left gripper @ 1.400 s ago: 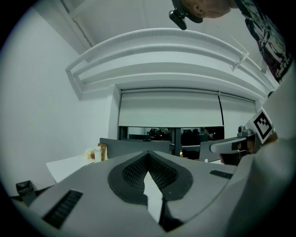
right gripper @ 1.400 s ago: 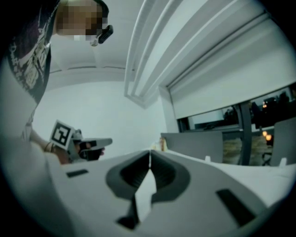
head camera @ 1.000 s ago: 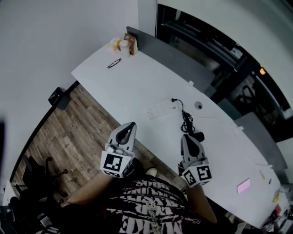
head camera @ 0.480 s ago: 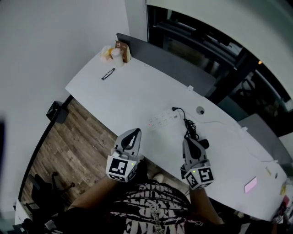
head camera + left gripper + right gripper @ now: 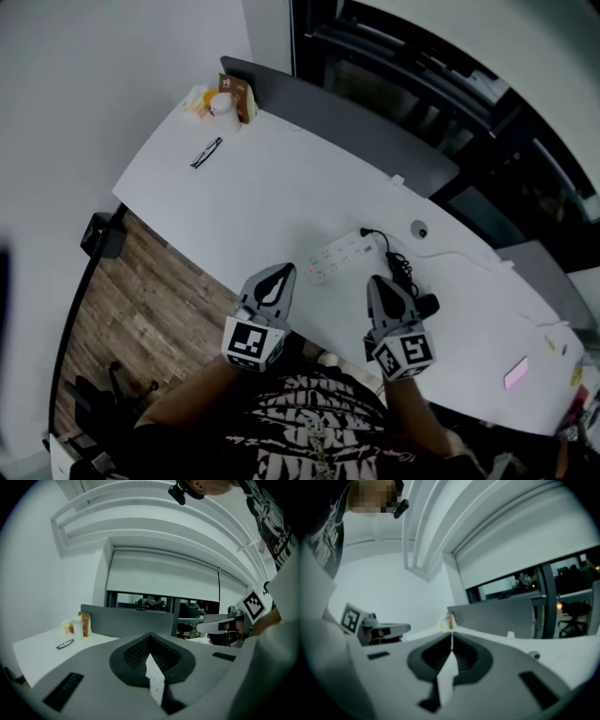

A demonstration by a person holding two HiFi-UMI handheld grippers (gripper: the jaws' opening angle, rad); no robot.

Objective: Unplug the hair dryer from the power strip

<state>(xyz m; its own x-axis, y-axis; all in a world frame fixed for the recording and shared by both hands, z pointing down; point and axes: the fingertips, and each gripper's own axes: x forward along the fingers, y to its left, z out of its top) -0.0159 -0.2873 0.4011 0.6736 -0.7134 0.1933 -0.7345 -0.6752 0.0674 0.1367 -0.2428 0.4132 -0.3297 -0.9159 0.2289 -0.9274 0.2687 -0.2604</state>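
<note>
Both your claws have drawn nearer the tabletop (image 5: 253,187). The left claw (image 5: 277,277) and right claw (image 5: 379,285), each clenched on nothing, now have the power strip (image 5: 339,255) just ahead between them (plug (image 5: 365,232) apparently still seated). The hair dryer (image 5: 424,306) lies beside your right claw, and no grasp has begun yet.

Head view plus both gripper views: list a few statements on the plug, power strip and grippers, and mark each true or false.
1. The black plug sits in the power strip. True.
2. The right gripper holds the plug. False: its jaws are shut on nothing.
3. The left gripper has its jaws wide open. False: they are shut, with nothing between them.
4. Glasses lie on the table. True.
5. The power strip lies on the floor. False: it lies on the table.
</note>
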